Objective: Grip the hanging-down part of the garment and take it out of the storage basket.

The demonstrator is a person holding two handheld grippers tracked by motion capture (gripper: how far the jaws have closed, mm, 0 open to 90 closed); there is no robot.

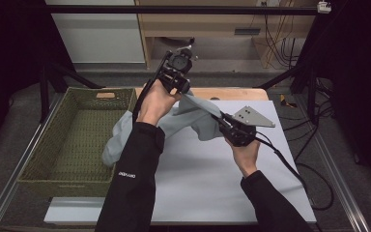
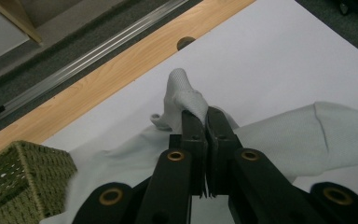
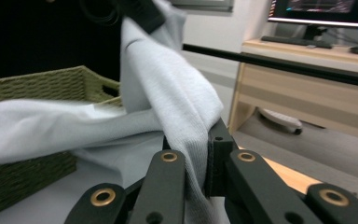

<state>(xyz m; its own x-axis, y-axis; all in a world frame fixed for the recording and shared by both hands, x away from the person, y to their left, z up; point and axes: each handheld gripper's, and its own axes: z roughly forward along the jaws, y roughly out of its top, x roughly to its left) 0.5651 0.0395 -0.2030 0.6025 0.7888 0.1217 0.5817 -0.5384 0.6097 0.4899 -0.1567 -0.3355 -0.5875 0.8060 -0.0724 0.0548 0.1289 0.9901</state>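
A pale grey-blue cloth garment point(image 1: 193, 118) hangs between both grippers above the white table mat point(image 1: 207, 169). My left gripper point(image 1: 182, 92) is raised near the table's far edge and is shut on a bunched corner of the cloth point(image 2: 186, 95). My right gripper point(image 1: 221, 118) sits lower and to the right, shut on another fold of the cloth point(image 3: 191, 121). From the left gripper point(image 2: 204, 114) the cloth drapes down; one end trails over the rim of the green woven basket point(image 1: 72, 140). In the right gripper view, the jaws point(image 3: 205, 144) pinch the fabric tightly.
The green woven basket point(image 3: 37, 88) stands at the table's left. The wooden table edge point(image 2: 121, 60) with a round hole runs along the far side. Behind it are a wooden cabinet point(image 1: 212, 29) and cables point(image 1: 278, 43). The right gripper's cable point(image 1: 290, 169) trails across the mat.
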